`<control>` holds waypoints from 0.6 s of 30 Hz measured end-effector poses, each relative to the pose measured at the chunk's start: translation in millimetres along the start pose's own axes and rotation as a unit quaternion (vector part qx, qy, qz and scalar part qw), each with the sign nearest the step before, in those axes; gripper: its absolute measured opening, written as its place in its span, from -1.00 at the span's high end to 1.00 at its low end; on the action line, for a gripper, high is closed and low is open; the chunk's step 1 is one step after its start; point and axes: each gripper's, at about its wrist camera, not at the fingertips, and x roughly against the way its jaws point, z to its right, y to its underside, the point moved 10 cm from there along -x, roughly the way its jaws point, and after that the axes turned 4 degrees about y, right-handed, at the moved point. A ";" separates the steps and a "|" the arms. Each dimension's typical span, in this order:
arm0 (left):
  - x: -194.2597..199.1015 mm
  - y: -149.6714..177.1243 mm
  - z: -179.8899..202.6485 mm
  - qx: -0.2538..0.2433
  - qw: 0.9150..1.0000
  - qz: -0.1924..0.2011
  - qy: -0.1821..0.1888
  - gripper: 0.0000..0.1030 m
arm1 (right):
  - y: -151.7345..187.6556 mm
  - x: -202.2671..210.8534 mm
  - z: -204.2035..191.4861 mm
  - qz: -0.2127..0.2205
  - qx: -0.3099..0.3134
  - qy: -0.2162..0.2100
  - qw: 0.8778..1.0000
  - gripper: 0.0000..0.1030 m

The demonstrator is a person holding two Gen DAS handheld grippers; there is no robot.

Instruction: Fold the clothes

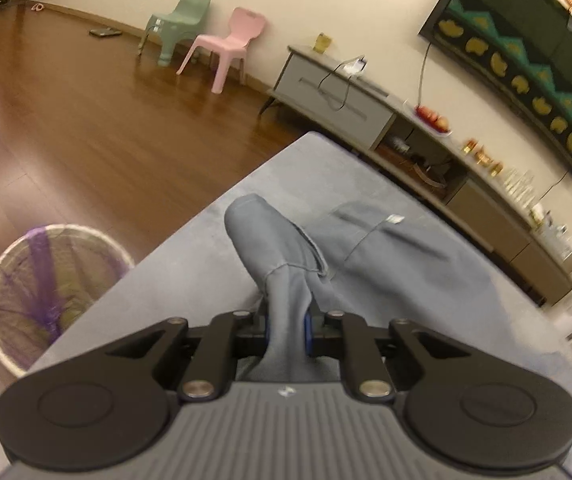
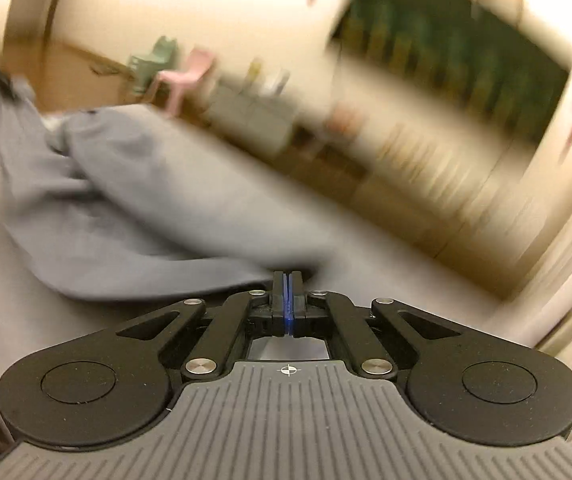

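A grey garment (image 1: 385, 256) lies crumpled on a grey padded surface (image 1: 182, 268). My left gripper (image 1: 286, 316) is shut on a bunched fold of it, and the cloth rises between the blue pads and runs back under the camera. The right wrist view is smeared by motion. There the same grey garment (image 2: 146, 200) spreads to the left, lifted at its far left end by a dark blurred shape. My right gripper (image 2: 287, 276) is shut with its pads pressed together at the cloth's near edge. No cloth shows between them.
A round mesh basket (image 1: 42, 292) with a purple liner stands on the wooden floor (image 1: 66, 120) to the left of the surface. Green (image 1: 178, 24) and pink (image 1: 230, 48) small chairs stand by the far wall. A long low cabinet (image 1: 337, 92) runs under a wall screen (image 1: 525, 60).
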 end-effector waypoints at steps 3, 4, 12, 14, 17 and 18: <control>-3.1 11.8 -13.7 0.004 1.000 -0.017 -0.003 0.72 | -1.2 29.5 -26.7 0.004 0.097 -0.044 0.994 1.00; -1.6 14.9 -15.9 0.004 1.000 -0.017 0.000 0.72 | 5.9 34.3 -39.2 -0.011 0.109 -0.073 0.991 1.00; 22.0 18.3 -19.8 -0.005 1.000 -0.010 -0.001 0.45 | 137.2 0.1 -92.6 -0.199 -0.071 -0.239 0.948 -0.03; 31.3 13.4 -16.9 -0.008 1.000 0.001 0.005 0.39 | 162.9 -6.8 -94.5 -0.229 -0.091 -0.240 0.939 -0.12; 41.4 9.5 -10.2 -0.002 1.000 0.015 0.020 0.32 | 176.9 -18.1 -91.9 -0.263 -0.116 -0.232 0.929 -0.17; 42.8 9.0 -8.2 0.001 1.000 0.018 0.024 0.27 | 179.2 -23.0 -91.7 -0.270 -0.125 -0.234 0.926 -0.26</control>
